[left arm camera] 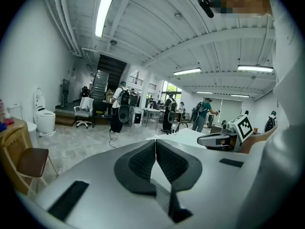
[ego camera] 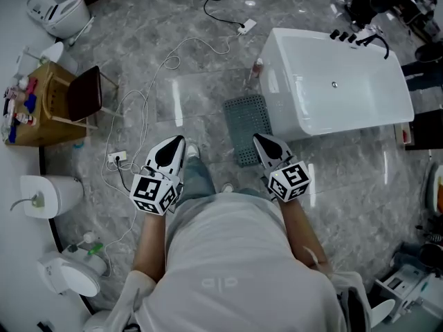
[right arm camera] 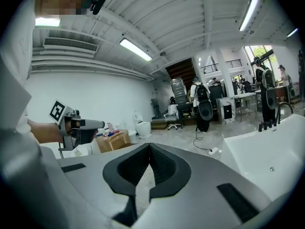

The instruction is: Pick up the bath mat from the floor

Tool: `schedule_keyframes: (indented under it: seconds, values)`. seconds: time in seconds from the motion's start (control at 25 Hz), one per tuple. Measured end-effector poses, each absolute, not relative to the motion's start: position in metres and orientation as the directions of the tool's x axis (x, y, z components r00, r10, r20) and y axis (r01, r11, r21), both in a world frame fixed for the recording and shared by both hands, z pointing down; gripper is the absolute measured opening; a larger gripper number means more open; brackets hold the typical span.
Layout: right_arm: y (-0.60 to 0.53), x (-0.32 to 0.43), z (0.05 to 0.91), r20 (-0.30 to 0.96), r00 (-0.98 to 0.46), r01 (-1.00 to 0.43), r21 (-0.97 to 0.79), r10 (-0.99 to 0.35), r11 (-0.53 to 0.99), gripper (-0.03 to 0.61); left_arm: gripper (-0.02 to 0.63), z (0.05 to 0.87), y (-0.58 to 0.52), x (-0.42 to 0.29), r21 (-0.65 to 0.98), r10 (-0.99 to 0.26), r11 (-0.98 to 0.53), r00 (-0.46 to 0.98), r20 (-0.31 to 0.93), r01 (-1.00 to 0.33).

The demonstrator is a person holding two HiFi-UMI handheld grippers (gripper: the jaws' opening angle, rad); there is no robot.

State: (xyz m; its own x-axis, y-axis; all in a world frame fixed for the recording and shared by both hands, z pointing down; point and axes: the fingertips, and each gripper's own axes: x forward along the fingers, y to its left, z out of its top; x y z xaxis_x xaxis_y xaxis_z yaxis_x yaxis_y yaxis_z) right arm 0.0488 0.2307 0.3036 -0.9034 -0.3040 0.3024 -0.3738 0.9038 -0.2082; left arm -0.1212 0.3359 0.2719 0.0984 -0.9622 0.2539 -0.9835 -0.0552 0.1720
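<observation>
Right gripper (ego camera: 259, 140) closed, empty, nearer | left gripper (ego camera: 178, 142) closed, empty | bath mat (ego camera: 243, 120) below and ahead, long axis running forward.

Both pinched closed, nothing between them: your left tongs (ego camera: 180, 140) and right tongs (ego camera: 257, 137) hang side by side, pointing forward, seemingly level.

One bath mat (ego camera: 247, 126), one bathtub (ego camera: 291, 47), one chair (ego camera: 83, 94), two grippers (ego camera: 178, 140) (ego camera: 258, 138).
</observation>
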Motion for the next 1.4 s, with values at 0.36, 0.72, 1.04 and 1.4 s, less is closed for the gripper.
schedule_keyframes:
  seconds: [0.36, 0.72, 1.04, 1.4]
  values:
    - [0.18, -0.071, 0.295, 0.324, -0.895, -0.381, -0.198, -0.307, 0.903, 0.026, 0.018, 0.277, 0.28, -0.243, 0.208, -0.958, -0.078, 0.131, 0.256, -0.975]
    - [0.136, -0.163, 0.294, 0.346, -0.864, -0.445, -0.182, -0.366, 0.877, 0.026, 0.018, 0.284, 0.228, -0.34, 0.23, -0.945, -0.144, 0.203, 0.258, -0.963]
    - [0.099, -0.168, 0.31, 0.379, -0.8, -0.557, -0.176, -0.466, 0.812, 0.026, 0.018, 0.307, 0.179, -0.374, 0.244, -0.906, -0.231, 0.299, 0.3, -0.942]
    - [0.066, -0.102, 0.332, 0.422, -0.704, -0.688, -0.203, -0.572, 0.697, 0.026, 0.018, 0.33, 0.111, -0.324, 0.276, -0.831, -0.35, 0.433, 0.349, -0.895]
